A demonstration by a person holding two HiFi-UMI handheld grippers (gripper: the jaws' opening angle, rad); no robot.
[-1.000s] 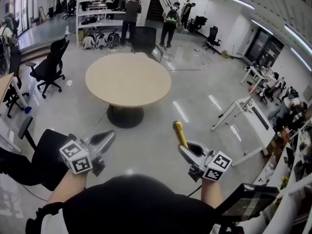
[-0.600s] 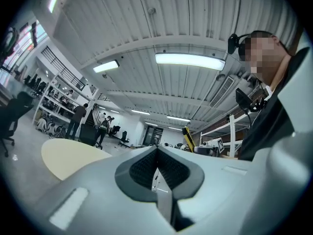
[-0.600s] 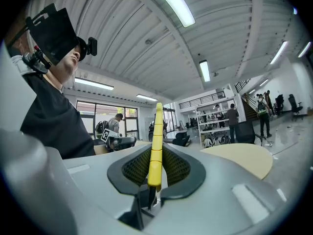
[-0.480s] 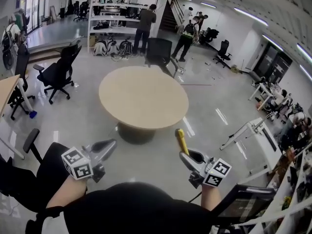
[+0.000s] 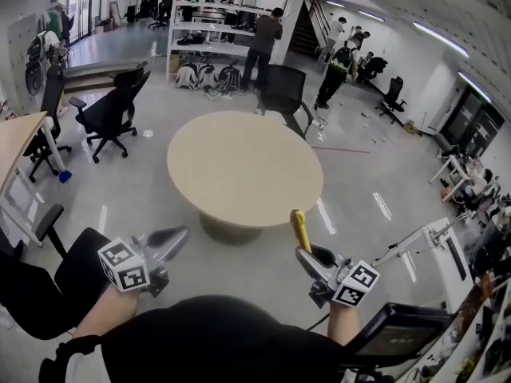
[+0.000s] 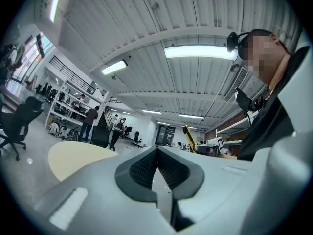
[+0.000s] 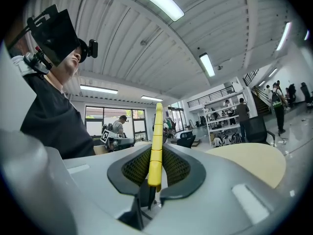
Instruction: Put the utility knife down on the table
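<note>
The utility knife (image 5: 299, 230) sits clamped between the jaws of the right gripper (image 5: 306, 254), not on the table (image 5: 239, 166). In the head view it sticks out past the jaw tips as a slim yellow bar, and its far end shows against the near rim of the round top. In the right gripper view the knife (image 7: 155, 146) runs straight up the middle of the right gripper (image 7: 155, 166), with a black pad pressed to each of its flat sides, so the jaws are open only by the thickness of the handle. The handle is yellow plastic, long and narrow, crossed by grooves that split it into short blocks, and a dark part shows at its lower end, deep in the jaws. The left gripper (image 5: 170, 237) holds nothing. In its own view the left gripper (image 6: 157, 153) has its jaws brought together, the pads meeting at the tips. Both pairs of pads are black with a fine ribbed grid, set in smooth pale grey shells. The table top is pale beige, flat and matt, on a dark pedestal above a glossy grey floor (image 5: 367, 174).
</note>
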